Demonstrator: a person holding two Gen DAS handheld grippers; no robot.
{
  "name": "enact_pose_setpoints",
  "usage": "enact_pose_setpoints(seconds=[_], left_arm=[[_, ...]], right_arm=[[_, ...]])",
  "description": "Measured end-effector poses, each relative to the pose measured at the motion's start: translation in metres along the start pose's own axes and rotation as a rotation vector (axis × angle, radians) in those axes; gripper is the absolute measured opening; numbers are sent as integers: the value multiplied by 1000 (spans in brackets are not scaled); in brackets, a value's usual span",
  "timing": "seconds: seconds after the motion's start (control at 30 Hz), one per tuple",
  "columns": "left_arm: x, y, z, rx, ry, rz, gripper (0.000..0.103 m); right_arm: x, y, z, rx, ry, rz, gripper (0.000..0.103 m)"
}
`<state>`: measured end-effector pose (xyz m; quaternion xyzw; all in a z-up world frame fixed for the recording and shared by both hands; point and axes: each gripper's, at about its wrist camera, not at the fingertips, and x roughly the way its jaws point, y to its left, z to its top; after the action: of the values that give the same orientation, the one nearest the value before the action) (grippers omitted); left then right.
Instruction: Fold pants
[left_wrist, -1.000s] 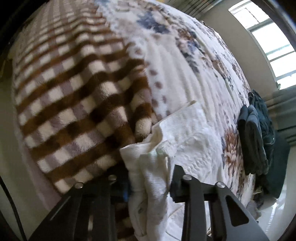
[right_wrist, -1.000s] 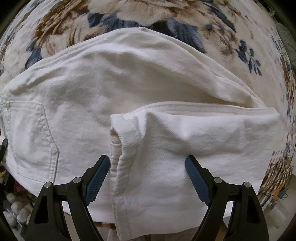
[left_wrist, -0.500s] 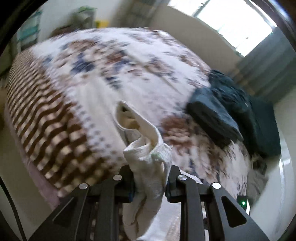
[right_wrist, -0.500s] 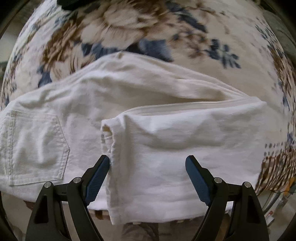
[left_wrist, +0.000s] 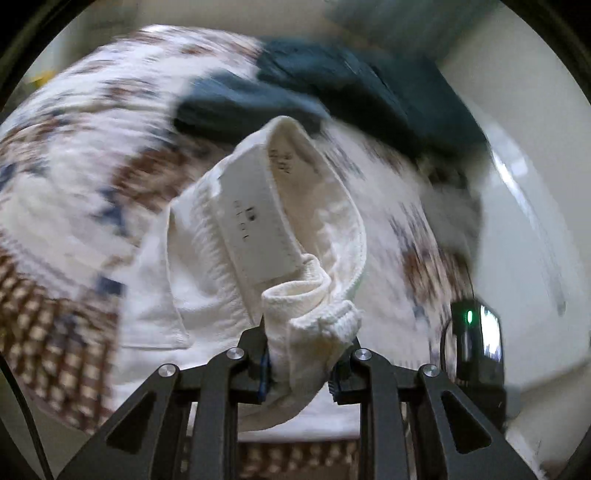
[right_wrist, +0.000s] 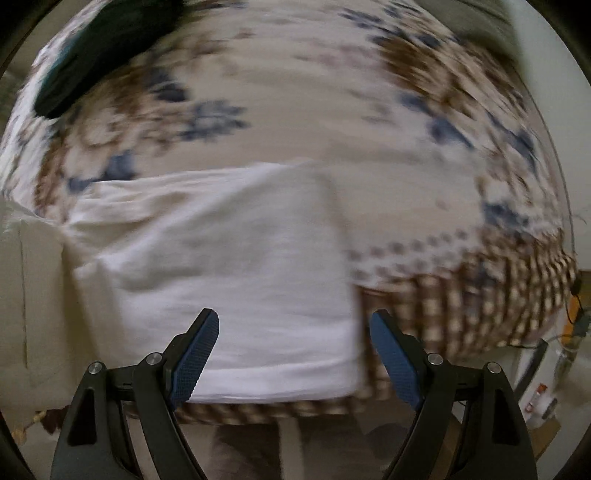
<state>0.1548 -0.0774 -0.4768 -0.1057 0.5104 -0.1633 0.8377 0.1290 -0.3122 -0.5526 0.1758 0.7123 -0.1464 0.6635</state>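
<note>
One pants (left_wrist: 280, 236) waistband now lifted higher

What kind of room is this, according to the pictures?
Most likely a bedroom: white pants lie on a bed with a floral cover and a brown checked blanket, with dark clothes piled further back.

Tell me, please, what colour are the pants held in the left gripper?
White pants, clearest in the left wrist view.
</note>
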Motion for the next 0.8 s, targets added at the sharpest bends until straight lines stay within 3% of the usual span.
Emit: enact_pose_setpoints(seconds=[0.1, 0.27, 0.4, 0.5, 0.53, 0.57, 0.63, 0.8], left_arm=[[49, -27, -24, 73, 126, -4, 19], [117, -39, -56, 127, 293, 81, 19], [126, -44, -58, 142, 338, 119, 23], [126, -52, -52, 140, 412, 141, 36], [119, -57, -49, 153, 406, 166, 49], [113, -61, -46, 170, 392, 204, 68], [91, -62, -34, 191, 328, 255, 92], [50, -44, -7, 186, 205, 444, 93]], right_arm=[[16, -34, -9, 15, 35, -43, 86], [43, -63, -19, 21, 73, -85, 86], [42, -81, -27, 25, 68, -78, 86], [38, -83, -22, 15, 52, -64, 86], [34, -85, -20, 12, 47, -52, 86], [30, -83, -19, 8, 42, -43, 86], [20, -79, -14, -3, 21, -24, 86], [-6, -51, 6, -44, -18, 136, 86]])
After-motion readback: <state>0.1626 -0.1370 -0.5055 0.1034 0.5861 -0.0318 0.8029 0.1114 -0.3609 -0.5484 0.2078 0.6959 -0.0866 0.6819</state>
